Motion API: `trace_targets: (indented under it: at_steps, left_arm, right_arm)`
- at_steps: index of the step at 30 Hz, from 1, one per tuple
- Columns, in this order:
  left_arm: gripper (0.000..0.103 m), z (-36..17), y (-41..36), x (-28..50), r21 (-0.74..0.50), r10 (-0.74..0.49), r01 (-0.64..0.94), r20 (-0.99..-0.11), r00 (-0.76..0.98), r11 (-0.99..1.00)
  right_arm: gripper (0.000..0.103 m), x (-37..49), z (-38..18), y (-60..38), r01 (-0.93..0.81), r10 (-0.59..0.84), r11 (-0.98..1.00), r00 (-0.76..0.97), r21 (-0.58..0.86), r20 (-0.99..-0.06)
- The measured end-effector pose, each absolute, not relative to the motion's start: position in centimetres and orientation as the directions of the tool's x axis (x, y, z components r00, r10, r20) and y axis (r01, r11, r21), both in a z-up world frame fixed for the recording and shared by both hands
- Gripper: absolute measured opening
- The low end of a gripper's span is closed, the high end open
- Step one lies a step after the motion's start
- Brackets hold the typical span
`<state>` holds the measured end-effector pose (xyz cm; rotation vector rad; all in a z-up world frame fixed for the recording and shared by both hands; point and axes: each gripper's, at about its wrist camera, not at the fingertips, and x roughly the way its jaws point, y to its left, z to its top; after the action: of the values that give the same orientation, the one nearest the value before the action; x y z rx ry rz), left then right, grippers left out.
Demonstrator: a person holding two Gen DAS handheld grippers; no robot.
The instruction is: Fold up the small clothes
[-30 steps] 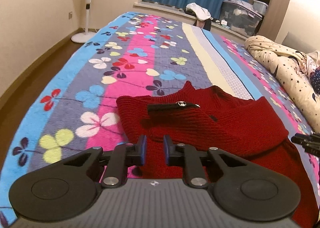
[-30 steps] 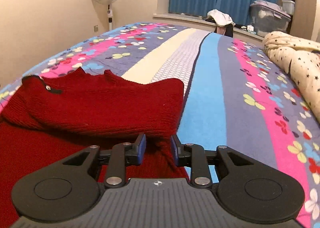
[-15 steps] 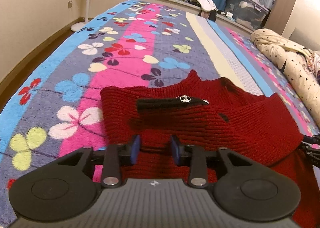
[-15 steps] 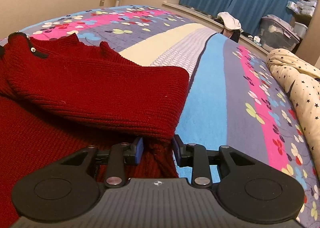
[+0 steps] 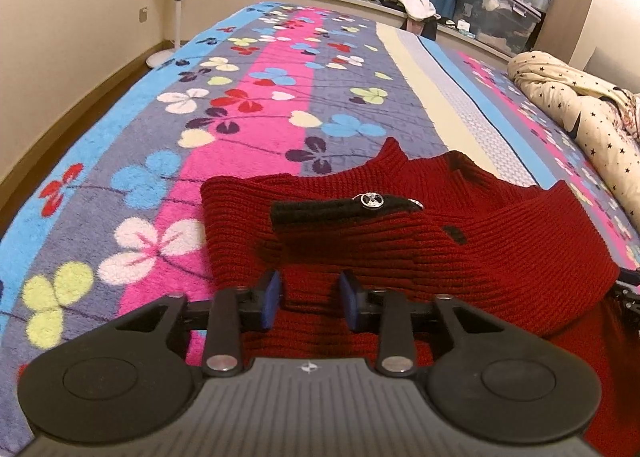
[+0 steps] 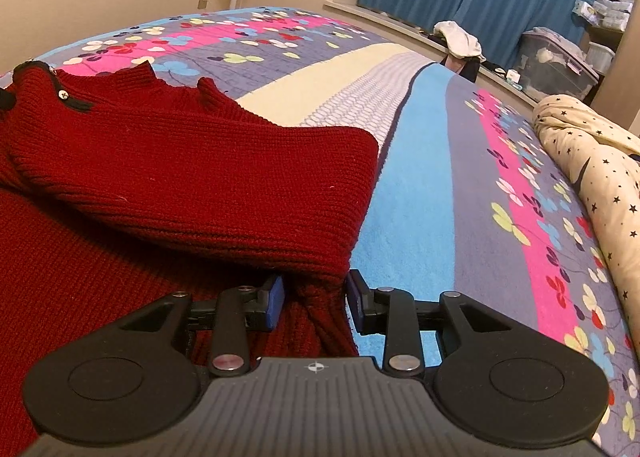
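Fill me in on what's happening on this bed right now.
A person with a handheld gripper in each hand is folding a red knit sweater on a floral bedspread. The sweater's top part is already folded over. The left gripper is closing, with knit between its fingers at the near edge. The right gripper has a bunched fold of the sweater's right edge between its fingers.

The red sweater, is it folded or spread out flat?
Folded: the red sweater has one thick doubled layer lying across the part underneath.
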<state>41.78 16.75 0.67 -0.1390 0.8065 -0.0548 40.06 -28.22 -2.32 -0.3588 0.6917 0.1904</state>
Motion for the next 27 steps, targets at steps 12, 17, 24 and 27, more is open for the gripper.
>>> trace_targets:
  at_steps: [12, 17, 24, 27]
  left_arm:
    - [0.001, 7.5, 19.8, 36.8, -0.295, -0.228, 0.042, -0.631, 0.741, 0.955]
    - [0.002, 5.7, 19.3, 37.0, -0.201, -0.155, 0.001, -0.752, 0.64, 0.98]
    - [0.005, 6.1, 18.3, 36.9, -0.276, -0.249, 0.069, -0.699, 0.671, 0.959]
    - [0.006, 4.3, 16.8, 37.8, -0.195, -0.216, 0.101, -0.765, 0.607, 0.976]
  right_arm:
    - [0.034, 40.5, -2.4, -27.9, -0.251, 0.033, 0.935, 0.765, -0.251, -0.643]
    - [0.035, 40.8, -2.5, -28.2, -0.211, -0.003, 0.947, 0.747, -0.241, -0.665]
    - [0.03, 40.6, -1.6, -29.2, -0.185, 0.016, 0.968, 0.722, -0.17, -0.692]
    - [0.03, 40.8, -1.8, -29.5, -0.176, 0.015, 0.972, 0.712, -0.158, -0.702]
